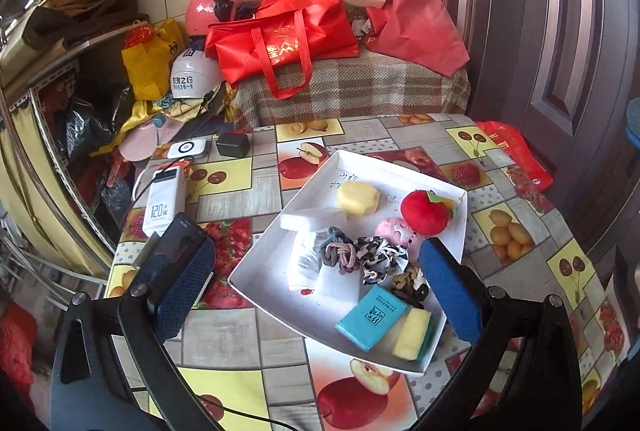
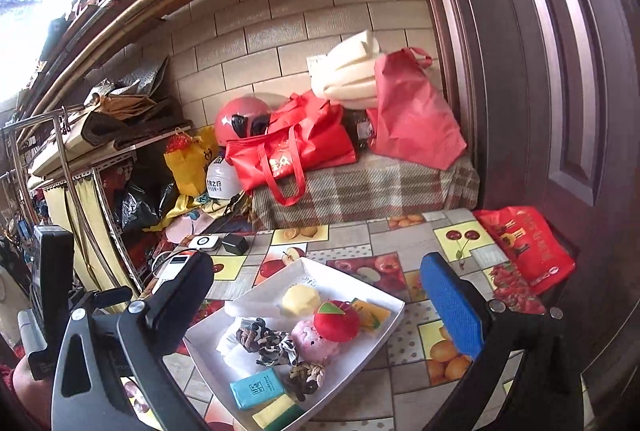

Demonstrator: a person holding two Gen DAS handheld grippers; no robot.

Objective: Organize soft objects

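Soft objects lay heaped in the white tray [image 1: 256, 271] at the table's middle. My left gripper [image 1: 316, 283] hung spread and empty above its near left edge; tangled scrunchies [image 1: 340, 257] could snag and drag neighbours out. Rightward, my right gripper [image 2: 320, 301], also spread and empty, risked nudging the red plush apple [image 2: 336, 315] off.

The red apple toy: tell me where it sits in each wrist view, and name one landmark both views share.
Left wrist view: red apple toy lies right of centre, at the white tray's far right side.
Right wrist view: red apple toy lies low, at centre, in the tray.
Shared landmark: the yellow sponge lies just left of it.
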